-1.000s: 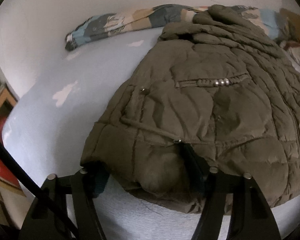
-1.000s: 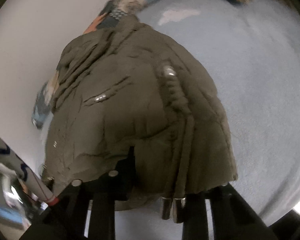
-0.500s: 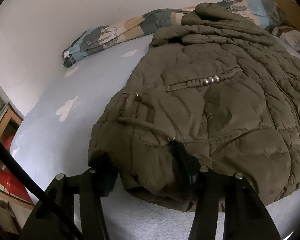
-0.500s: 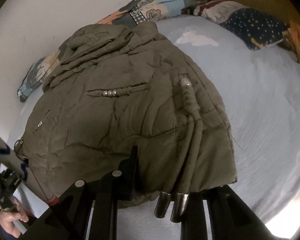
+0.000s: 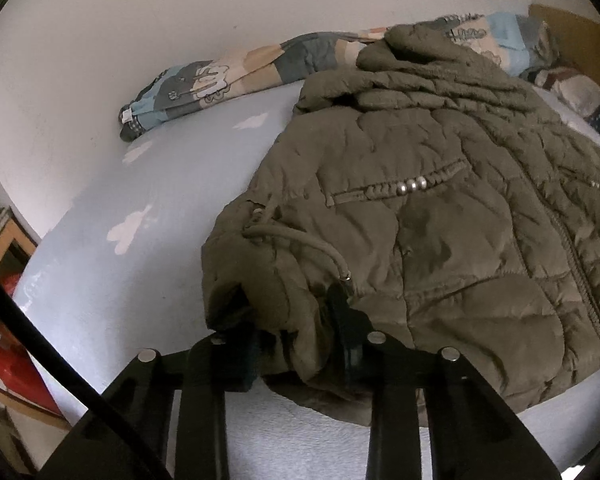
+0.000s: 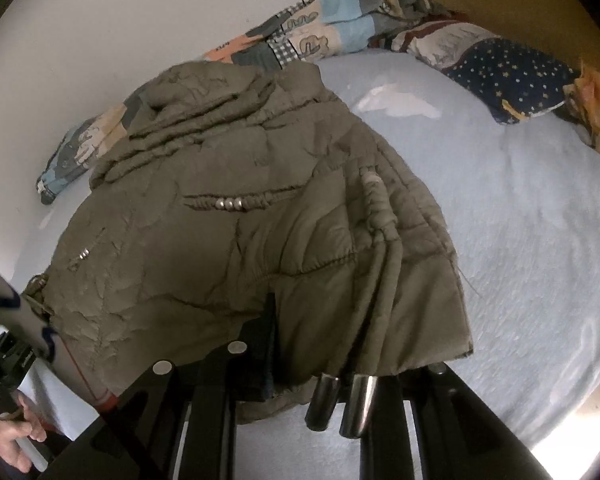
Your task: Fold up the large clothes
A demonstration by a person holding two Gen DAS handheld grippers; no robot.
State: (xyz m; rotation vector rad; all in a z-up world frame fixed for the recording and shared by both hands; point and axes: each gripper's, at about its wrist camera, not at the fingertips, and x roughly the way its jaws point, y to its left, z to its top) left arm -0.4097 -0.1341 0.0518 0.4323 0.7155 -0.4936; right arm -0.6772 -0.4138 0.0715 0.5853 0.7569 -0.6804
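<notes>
Left wrist view: an olive quilted jacket lies spread on the pale blue bed. The left gripper has just been closing and pinches its bunched hem corner.

Right wrist view: the right gripper, jaws narrow and just been closing, clamps the jacket's near hem beside two metal-tipped drawcords.
</notes>
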